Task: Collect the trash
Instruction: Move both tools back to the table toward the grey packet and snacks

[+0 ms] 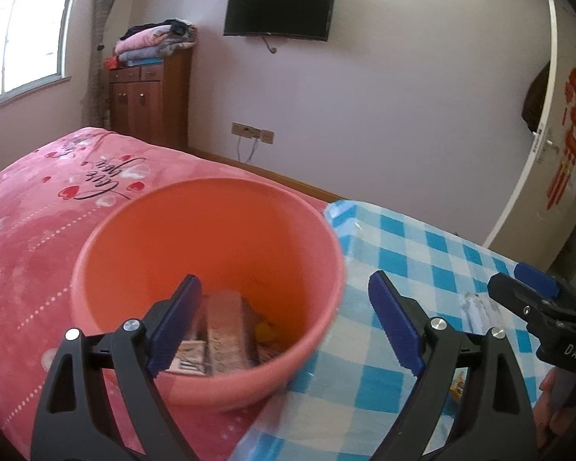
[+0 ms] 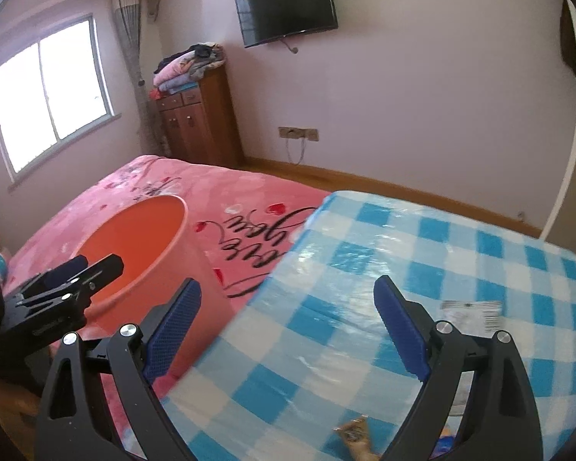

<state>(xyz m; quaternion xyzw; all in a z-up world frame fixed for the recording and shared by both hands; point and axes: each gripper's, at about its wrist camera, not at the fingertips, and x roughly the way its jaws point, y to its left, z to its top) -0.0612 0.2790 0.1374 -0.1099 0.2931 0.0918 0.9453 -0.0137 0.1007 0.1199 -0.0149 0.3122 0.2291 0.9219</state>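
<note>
An orange bucket (image 1: 211,238) stands beside the blue-checked table (image 1: 422,261), against the pink bed. Wrappers and a brown packet (image 1: 226,338) lie in its bottom. My left gripper (image 1: 284,307) is open and empty, hovering over the bucket's near rim. My right gripper (image 2: 288,307) is open and empty above the table's left part; it also shows in the left wrist view (image 1: 526,296). A clear wrapper with a barcode (image 2: 474,313) lies on the table to the right. A brown snack wrapper (image 2: 355,436) lies near the front edge. The bucket shows in the right wrist view (image 2: 142,238).
The pink bedspread (image 1: 38,211) spreads left of the bucket. A wooden cabinet (image 1: 149,103) with folded blankets stands at the far wall under a TV (image 1: 280,9). A white door (image 1: 556,134) stands open at right. The checked tablecloth (image 2: 403,253) has a glossy plastic cover.
</note>
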